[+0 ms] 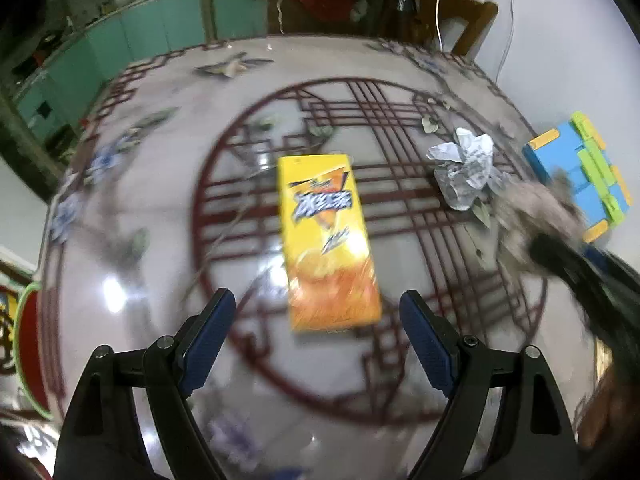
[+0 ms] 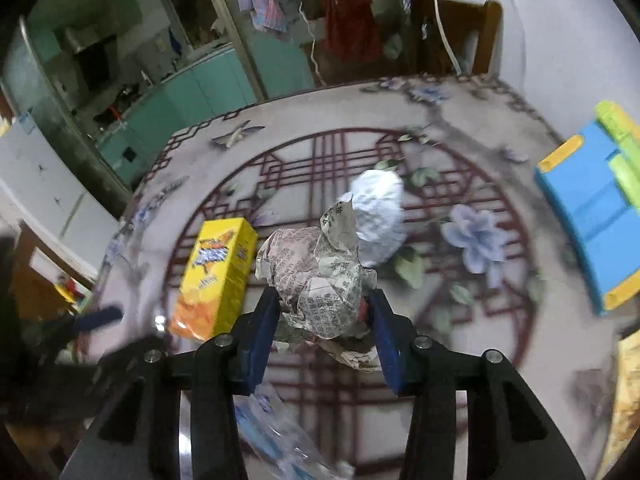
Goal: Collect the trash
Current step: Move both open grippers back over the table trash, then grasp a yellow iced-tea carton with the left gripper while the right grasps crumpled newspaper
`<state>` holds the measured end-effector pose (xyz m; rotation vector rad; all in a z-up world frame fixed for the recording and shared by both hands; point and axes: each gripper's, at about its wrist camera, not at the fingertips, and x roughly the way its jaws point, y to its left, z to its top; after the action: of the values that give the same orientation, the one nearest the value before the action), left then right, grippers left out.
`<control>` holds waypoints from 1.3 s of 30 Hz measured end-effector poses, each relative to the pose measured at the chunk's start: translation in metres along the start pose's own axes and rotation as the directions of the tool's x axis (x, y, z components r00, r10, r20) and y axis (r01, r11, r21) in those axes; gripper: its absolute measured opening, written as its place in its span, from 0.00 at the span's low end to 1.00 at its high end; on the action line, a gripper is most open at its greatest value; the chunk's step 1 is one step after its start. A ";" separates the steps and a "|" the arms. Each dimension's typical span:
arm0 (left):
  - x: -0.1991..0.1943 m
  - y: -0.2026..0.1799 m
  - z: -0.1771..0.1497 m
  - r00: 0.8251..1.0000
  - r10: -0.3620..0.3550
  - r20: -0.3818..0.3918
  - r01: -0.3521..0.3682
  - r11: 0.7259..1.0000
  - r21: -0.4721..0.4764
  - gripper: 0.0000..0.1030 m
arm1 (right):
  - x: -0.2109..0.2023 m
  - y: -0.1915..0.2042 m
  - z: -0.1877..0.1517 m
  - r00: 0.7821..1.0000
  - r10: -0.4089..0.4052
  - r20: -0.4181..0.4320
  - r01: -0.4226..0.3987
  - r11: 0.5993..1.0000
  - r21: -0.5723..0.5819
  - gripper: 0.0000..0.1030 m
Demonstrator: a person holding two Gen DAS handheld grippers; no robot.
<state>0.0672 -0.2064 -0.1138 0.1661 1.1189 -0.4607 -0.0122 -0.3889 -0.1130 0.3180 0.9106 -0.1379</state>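
Left wrist view: yellow carton lies mid-frame w/ bare tabletop on both its sides. White crumpled paper sits upper right, right hand-held gripper blurred just below it. Blue/green block toy blocks the far right edge. Lower centre is clear.

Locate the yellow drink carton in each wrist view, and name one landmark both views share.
Left wrist: yellow drink carton lies flat at centre, ahead of the open left gripper.
Right wrist: carton sits left of centre, beside the crumpled newspaper.
Shared landmark: blue tray at the right edge.
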 end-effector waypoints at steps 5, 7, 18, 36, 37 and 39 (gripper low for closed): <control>0.044 -0.004 0.015 0.998 0.016 -0.068 -0.018 0.999 -0.026 0.81 | -0.013 -0.014 -0.011 1.000 0.005 0.002 -0.005 0.999 0.052 0.43; 0.053 0.000 0.015 0.996 0.013 -0.087 -0.017 0.999 -0.041 0.57 | -0.015 -0.019 -0.013 1.000 0.003 0.002 -0.003 0.998 0.060 0.43; -0.007 0.017 0.001 0.999 0.002 0.052 0.001 0.998 -0.055 0.56 | -0.028 -0.006 -0.010 0.999 0.004 0.034 -0.005 0.999 0.032 0.43; -0.090 0.059 -0.050 0.987 0.045 0.153 -0.025 0.991 -0.131 0.57 | -0.035 0.075 -0.020 0.996 0.089 0.026 -0.085 0.989 -0.122 0.44; -0.093 0.063 -0.053 0.986 0.051 0.159 -0.029 0.990 -0.137 0.57 | -0.036 0.078 -0.020 0.995 0.091 0.027 -0.087 0.988 -0.128 0.44; -0.100 0.070 -0.058 0.984 0.060 0.168 -0.034 0.988 -0.153 0.57 | -0.040 0.083 -0.020 0.995 0.098 0.036 -0.092 0.986 -0.142 0.44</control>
<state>0.0140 -0.0953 -0.0565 0.0204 0.9727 -0.3402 -0.0303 -0.3046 -0.0750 0.2269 0.8564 0.0076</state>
